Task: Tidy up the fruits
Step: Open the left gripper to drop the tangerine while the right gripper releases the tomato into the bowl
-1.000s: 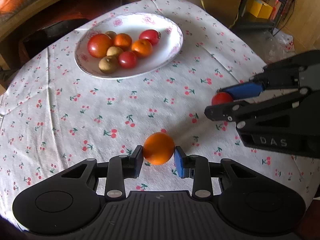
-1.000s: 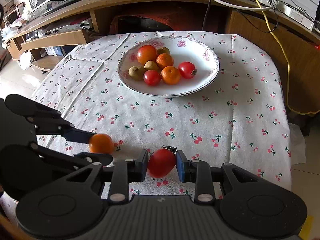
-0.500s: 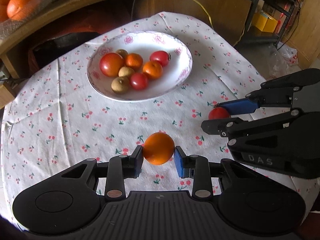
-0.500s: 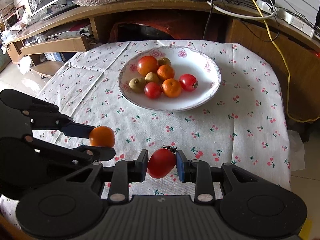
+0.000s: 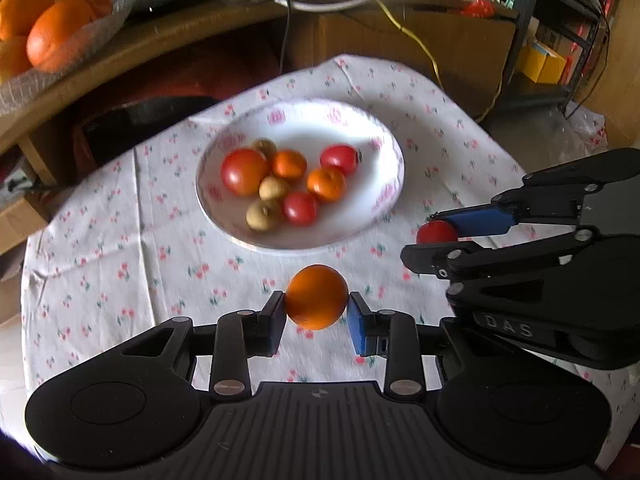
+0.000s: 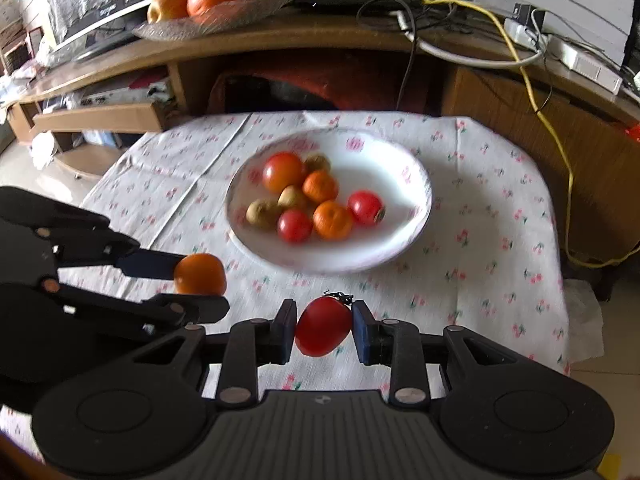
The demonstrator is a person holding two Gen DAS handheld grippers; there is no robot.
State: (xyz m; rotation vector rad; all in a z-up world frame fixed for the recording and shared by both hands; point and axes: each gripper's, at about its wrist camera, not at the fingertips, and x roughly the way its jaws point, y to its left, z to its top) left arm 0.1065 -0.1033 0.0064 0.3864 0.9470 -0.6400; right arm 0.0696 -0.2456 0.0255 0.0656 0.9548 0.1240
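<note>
The step in hand looks like the carry: both pieces of fruit are lifted clear of the cherry-print cloth (image 5: 120,248) on the desk and are being brought toward the white plate (image 5: 384,200), which sits at the middle of the cloth and already holds a small heap of fruit: tomatoes, small oranges and a few brownish ones. The left gripper (image 5: 316,314) has its jaws closed partway on an orange (image 5: 316,296), the two pads pressing the fruit on its left and right sides with nothing else touching it; from the right wrist view the same orange (image 6: 200,274) shows at the tip of that gripper, near the plate's front left rim. The right gripper (image 6: 324,330) has its jaws clamped in the same way on a red tomato (image 6: 322,330), its dark stem pointing up and away, and the fruit hangs above the cloth just short of the plate's near rim (image 6: 332,266). Neither fruit is over the plate yet. The next move calls for bringing each gripper forward over a bare part of the plate, the right half being the emptier, lowering it until the fruit nearly rests on the plate, then widening the jaws gently so the round fruit does not roll off or knock the heap.
</note>
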